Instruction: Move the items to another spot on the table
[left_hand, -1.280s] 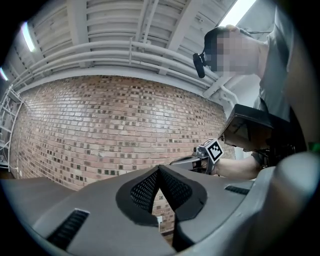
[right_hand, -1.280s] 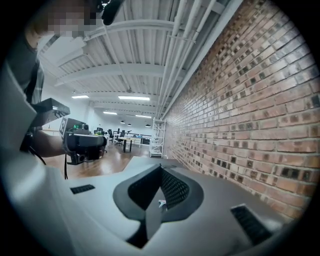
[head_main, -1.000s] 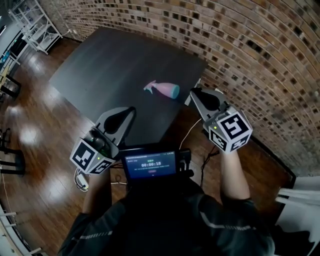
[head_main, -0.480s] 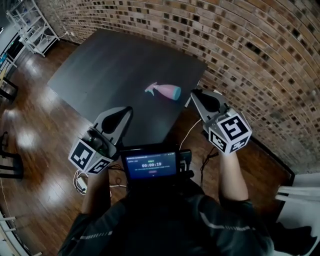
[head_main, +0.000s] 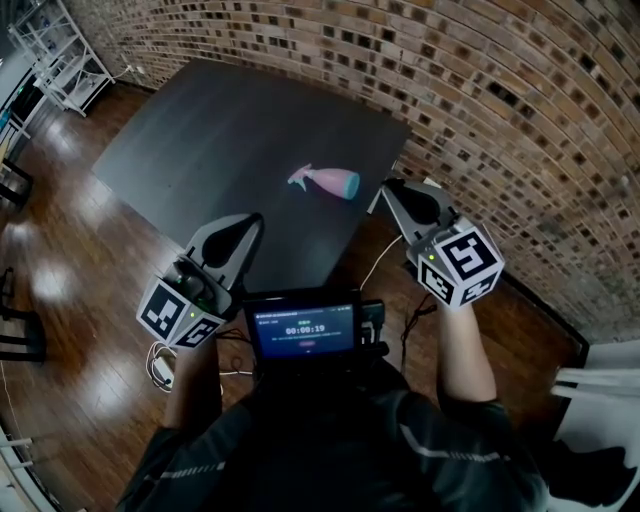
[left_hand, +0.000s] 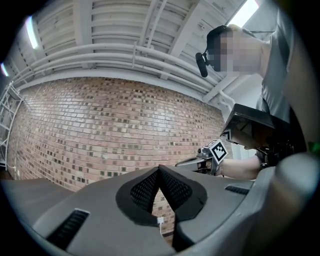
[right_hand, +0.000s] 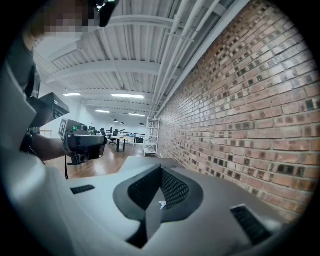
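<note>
A pink and teal spray bottle (head_main: 327, 181) lies on its side on the black table (head_main: 220, 130), close to the right edge. My left gripper (head_main: 255, 218) hovers over the table's near edge, shut and empty, well short of the bottle. My right gripper (head_main: 386, 186) hangs just off the table's right edge, a little right of the bottle, also shut with nothing in it. In the right gripper view the jaws (right_hand: 160, 167) meet at their tips and the bottle (right_hand: 161, 204) shows tiny below them. In the left gripper view the closed tips (left_hand: 159, 168) point at the brick wall.
A brick wall (head_main: 500, 90) runs along the table's far and right sides. A white shelf rack (head_main: 60, 50) stands at the far left on the wooden floor (head_main: 60, 270). A screen (head_main: 305, 328) sits at the person's chest, with cables beneath it.
Almost nothing: the left gripper has drifted slightly left, and the view has shifted a little. The bottle has not moved.
</note>
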